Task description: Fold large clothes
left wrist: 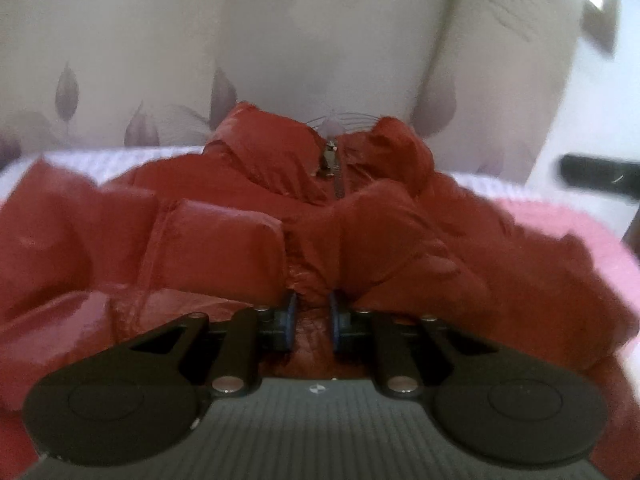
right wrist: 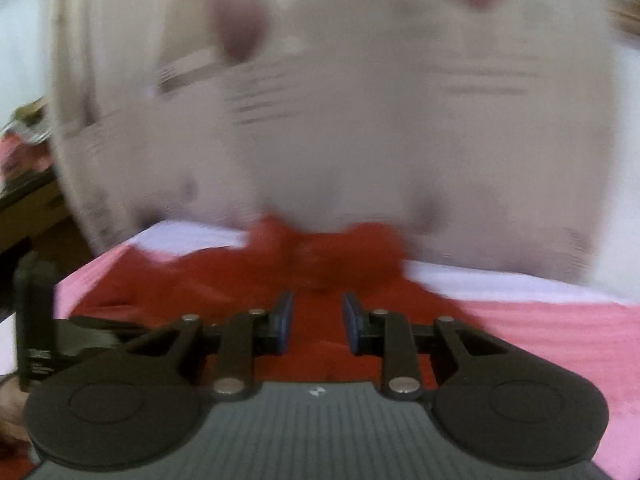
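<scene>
A red puffer jacket (left wrist: 224, 240) lies on a pink and white striped cover (left wrist: 568, 224), its collar and zip (left wrist: 334, 168) toward the far side. My left gripper (left wrist: 313, 314) sits low at the jacket's near edge, its blue pads close together with red fabric bunched between them. In the blurred right wrist view the jacket (right wrist: 224, 276) spreads over the cover (right wrist: 560, 332). My right gripper (right wrist: 318, 318) hovers above the jacket with its pads apart and nothing between them.
A beige cushion or backrest with purple leaf prints (left wrist: 280, 48) rises behind the cover. A black object (left wrist: 600, 174) juts in at the right. In the right wrist view a dark stand (right wrist: 34, 320) and wooden furniture (right wrist: 32, 208) are at the left.
</scene>
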